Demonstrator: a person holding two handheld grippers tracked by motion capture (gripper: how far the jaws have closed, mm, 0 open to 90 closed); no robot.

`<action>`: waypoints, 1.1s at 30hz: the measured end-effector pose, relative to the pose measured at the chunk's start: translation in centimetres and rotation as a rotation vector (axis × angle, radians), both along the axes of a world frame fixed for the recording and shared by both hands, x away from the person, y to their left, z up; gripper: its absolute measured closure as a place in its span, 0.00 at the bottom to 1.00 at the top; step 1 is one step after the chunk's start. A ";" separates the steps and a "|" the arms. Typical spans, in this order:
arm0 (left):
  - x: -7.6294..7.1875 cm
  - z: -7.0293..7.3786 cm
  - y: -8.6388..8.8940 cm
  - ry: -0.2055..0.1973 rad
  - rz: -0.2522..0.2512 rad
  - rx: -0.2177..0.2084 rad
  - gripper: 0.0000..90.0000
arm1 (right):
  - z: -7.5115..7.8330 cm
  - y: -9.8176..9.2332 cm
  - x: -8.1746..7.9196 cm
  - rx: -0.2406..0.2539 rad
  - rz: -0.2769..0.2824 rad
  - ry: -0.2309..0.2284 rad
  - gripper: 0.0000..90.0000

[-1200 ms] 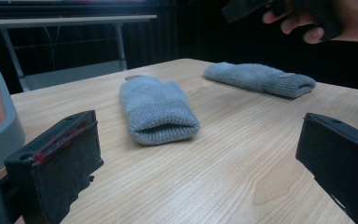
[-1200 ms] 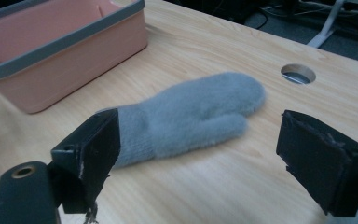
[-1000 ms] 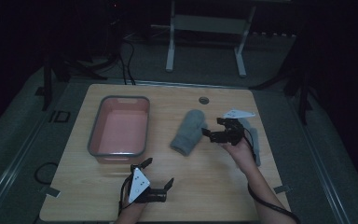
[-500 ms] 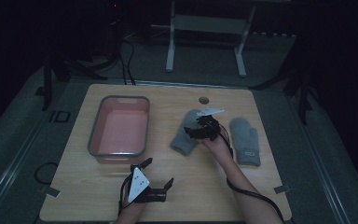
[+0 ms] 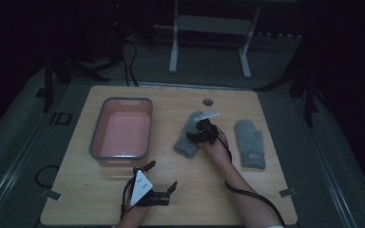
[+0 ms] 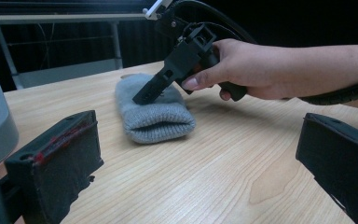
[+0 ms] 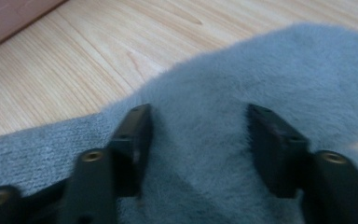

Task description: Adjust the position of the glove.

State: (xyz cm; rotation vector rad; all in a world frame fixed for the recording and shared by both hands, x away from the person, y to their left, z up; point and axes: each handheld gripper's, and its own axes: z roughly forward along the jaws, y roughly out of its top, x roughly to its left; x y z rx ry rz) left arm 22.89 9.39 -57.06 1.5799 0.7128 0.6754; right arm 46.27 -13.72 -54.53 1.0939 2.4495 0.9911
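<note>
Jaws parted over grey mitten [image 7: 242, 154]

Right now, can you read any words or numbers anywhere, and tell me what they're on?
"ID": dark marking on the grey floor mat left of the light wooden table.
Small pale label on the grey knitted mitten lying farther right: too small and blurred to read.
Nothing readable on the pink tray with a grey rim or the grey mitten under the right gripper.

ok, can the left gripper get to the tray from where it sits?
Probably yes. The left gripper is open near the table's front edge, and the tray lies just beyond it with bare wood between. The right gripper is off over the left mitten, out of the way.
</note>
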 end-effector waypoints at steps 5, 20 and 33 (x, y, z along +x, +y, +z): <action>0.0 0.0 0.0 0.001 0.000 0.002 0.00 | 0.1 -0.1 0.2 -0.023 0.011 0.001 0.72; 0.0 0.0 0.0 -0.001 0.003 0.003 0.00 | 4.7 -2.4 -2.1 0.024 0.171 -0.060 0.92; 0.0 0.0 -0.1 -0.002 0.008 0.003 0.00 | 6.3 -5.1 -7.2 0.056 0.425 -0.084 0.92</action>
